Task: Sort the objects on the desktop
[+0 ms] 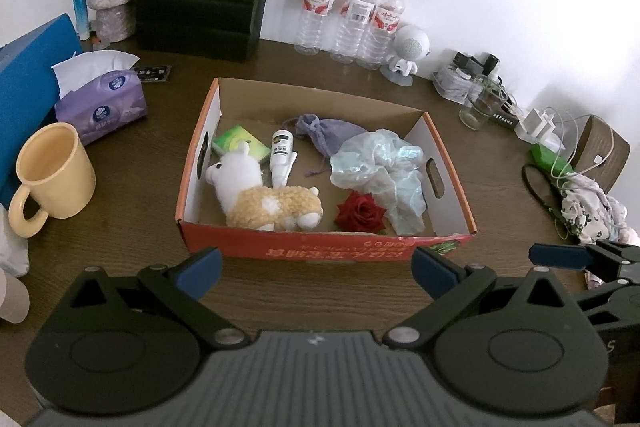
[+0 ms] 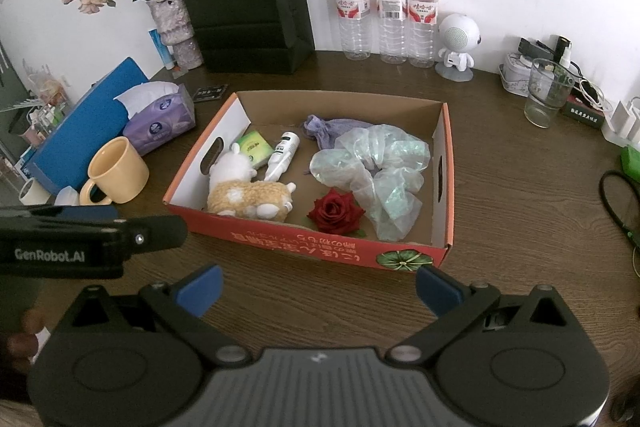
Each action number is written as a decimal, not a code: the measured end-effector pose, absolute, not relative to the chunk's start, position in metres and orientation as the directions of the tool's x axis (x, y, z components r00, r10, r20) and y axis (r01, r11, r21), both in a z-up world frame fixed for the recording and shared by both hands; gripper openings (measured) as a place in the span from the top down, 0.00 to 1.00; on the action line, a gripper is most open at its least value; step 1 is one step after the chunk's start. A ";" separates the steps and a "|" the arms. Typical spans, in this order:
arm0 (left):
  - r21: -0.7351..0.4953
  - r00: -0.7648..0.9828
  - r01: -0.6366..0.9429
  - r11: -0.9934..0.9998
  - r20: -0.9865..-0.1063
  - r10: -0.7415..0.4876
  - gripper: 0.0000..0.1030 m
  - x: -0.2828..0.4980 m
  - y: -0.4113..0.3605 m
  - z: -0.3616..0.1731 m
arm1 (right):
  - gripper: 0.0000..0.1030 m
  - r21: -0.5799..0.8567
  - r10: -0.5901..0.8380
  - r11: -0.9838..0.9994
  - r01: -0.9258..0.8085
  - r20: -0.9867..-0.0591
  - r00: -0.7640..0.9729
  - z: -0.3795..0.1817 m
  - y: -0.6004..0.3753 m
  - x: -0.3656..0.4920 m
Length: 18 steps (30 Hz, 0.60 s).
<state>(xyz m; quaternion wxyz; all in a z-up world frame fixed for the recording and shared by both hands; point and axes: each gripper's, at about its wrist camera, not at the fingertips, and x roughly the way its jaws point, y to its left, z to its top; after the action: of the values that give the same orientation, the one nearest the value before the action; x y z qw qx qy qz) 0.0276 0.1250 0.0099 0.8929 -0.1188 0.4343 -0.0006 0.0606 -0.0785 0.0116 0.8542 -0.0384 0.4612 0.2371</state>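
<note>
An orange cardboard box (image 1: 320,251) (image 2: 304,239) stands mid-table. Inside lie a plush alpaca (image 1: 260,199) (image 2: 244,195), a red rose (image 1: 360,213) (image 2: 334,209), a white bottle (image 1: 282,151) (image 2: 284,153), a green packet (image 1: 236,141) (image 2: 254,147), a purple pouch (image 1: 328,135) (image 2: 332,129) and crumpled clear wrap (image 1: 380,171) (image 2: 376,171). My left gripper (image 1: 316,273) hovers open before the box's near wall, holding nothing. My right gripper (image 2: 318,291) is likewise open and empty just in front of the box. The other gripper's fingers (image 1: 560,255) (image 2: 92,227) show at each view's edge.
A yellow mug (image 1: 52,175) (image 2: 118,177), purple tissue pack (image 1: 100,99) (image 2: 160,119) and blue box (image 2: 80,123) sit left. A black bag (image 2: 248,3), vase (image 2: 176,27), water bottles (image 2: 386,15), a white robot figure (image 2: 458,43), a glass (image 2: 546,93) and cables (image 1: 560,147) line the back and right.
</note>
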 end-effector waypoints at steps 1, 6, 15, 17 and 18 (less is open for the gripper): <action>-0.213 0.623 -0.102 0.972 -0.775 -0.104 0.00 0.027 0.125 0.010 | 0.00 0.153 0.370 0.885 -0.440 -0.806 0.462 0.012 -0.079 0.061; -0.218 0.624 -0.096 0.971 -0.774 -0.112 0.00 0.028 0.124 0.010 | 0.00 0.154 0.370 0.885 -0.440 -0.807 0.461 0.012 -0.079 0.061; -0.217 0.621 -0.099 0.971 -0.776 -0.110 0.00 0.028 0.124 0.008 | 0.00 0.153 0.367 0.886 -0.437 -0.806 0.464 0.010 -0.078 0.060; -0.217 0.620 -0.099 0.971 -0.777 -0.110 0.00 0.028 0.123 0.008 | 0.00 0.153 0.367 0.887 -0.435 -0.806 0.465 0.010 -0.078 0.060; -0.216 0.619 -0.099 0.971 -0.778 -0.110 0.00 0.028 0.123 0.008 | 0.00 0.153 0.366 0.888 -0.434 -0.806 0.465 0.010 -0.078 0.060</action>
<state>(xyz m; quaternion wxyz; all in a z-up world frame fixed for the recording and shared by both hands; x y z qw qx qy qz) 0.0276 0.1233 0.0077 0.8918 -0.1198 0.4364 -0.0030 0.0600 -0.0784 0.0098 0.8552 -0.0369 0.4610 0.2340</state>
